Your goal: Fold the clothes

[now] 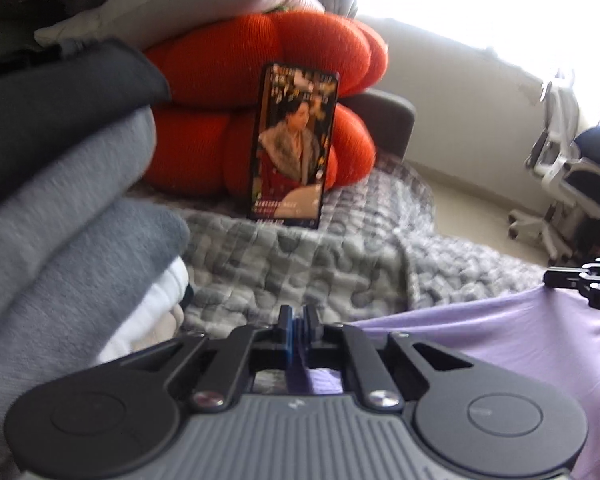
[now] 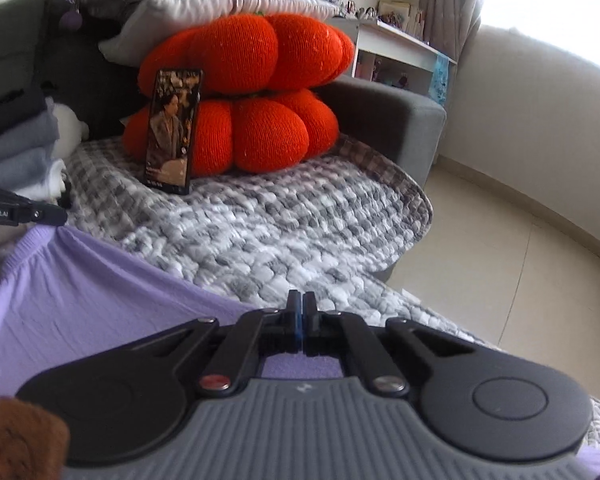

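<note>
both hand-held grippers — left (image 1: 299, 320), right (image 2: 299, 312) — pinch the lilac garment's (image 2: 80, 292) edge.

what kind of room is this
Most likely a lived-in living room or bedroom at home: a grey sofa under a checked blanket, stacked orange cushions, an office chair by a bright window, and cluttered shelves behind.

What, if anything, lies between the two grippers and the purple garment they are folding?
Nothing visible. The left gripper and right gripper each appear shut on the purple garment, stretched between them over the grey blanket.
</note>
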Demonstrator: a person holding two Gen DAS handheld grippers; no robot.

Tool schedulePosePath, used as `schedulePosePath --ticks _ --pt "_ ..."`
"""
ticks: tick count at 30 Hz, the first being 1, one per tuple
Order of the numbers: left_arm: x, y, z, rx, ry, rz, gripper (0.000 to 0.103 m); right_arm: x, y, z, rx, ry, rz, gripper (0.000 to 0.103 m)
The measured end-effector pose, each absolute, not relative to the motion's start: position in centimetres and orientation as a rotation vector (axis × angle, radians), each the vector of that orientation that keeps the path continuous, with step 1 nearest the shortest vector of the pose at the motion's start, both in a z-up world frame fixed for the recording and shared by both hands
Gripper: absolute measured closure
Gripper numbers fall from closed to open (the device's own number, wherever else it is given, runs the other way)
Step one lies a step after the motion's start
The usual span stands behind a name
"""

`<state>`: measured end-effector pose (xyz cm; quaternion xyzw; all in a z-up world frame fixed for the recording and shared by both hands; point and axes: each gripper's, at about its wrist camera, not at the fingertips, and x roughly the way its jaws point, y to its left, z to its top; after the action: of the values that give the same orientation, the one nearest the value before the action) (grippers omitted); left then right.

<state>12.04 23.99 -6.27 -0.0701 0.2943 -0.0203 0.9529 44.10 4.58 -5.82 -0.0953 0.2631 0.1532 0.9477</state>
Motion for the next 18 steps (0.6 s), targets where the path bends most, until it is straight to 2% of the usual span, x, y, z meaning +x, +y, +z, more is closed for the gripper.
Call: schedulePosePath --ticks 4,7,8,9,12,13,14,15,16,18 --pt "12.8 23.8 -6.9 -0.139 0.619 -0.018 0.097 43.5 4.3 -5.6 -0.159 0.557 0.293 0.103" --pt "12.8 23.7 -6.3 -0.139 0.631 0.002 0.089 43.0 4.1 -5.5 -0.132 0.573 0.279 0.098" --pt "12.5 23.8 -6.0 -0.141 0.624 0.011 0.084 42.9 4.0 -5.4 -0.123 0.578 0.274 0.092" --pt "12.0 23.8 -5.5 -0.146 0.611 0.021 0.076 42.7 3.9 -5.4 -0.114 0.583 0.270 0.092" --pt "10.2 23.8 -3.9 -0.188 0.575 0.014 0.066 42.2 3.7 -5.3 -0.087 0.599 0.255 0.089" --pt "9.5 23.8 -3.4 -0.205 0.565 0.006 0.065 42.1 3.6 -5.2 -0.078 0.604 0.251 0.082" --pt "8.8 23.5 -3.1 -0.216 0.559 -0.011 0.064 41.8 3.5 -5.0 -0.067 0.606 0.245 0.066" --pt "8.1 23.1 -2.8 -0.226 0.554 -0.030 0.063 41.1 3.2 -4.6 -0.048 0.600 0.241 0.059" --pt "7.5 22.7 -2.7 -0.231 0.550 -0.050 0.062 40.5 3.0 -4.2 -0.030 0.594 0.244 0.056" --pt "6.6 21.6 -2.8 -0.223 0.554 -0.085 0.053 39.3 2.7 -3.6 0.000 0.585 0.250 0.056"
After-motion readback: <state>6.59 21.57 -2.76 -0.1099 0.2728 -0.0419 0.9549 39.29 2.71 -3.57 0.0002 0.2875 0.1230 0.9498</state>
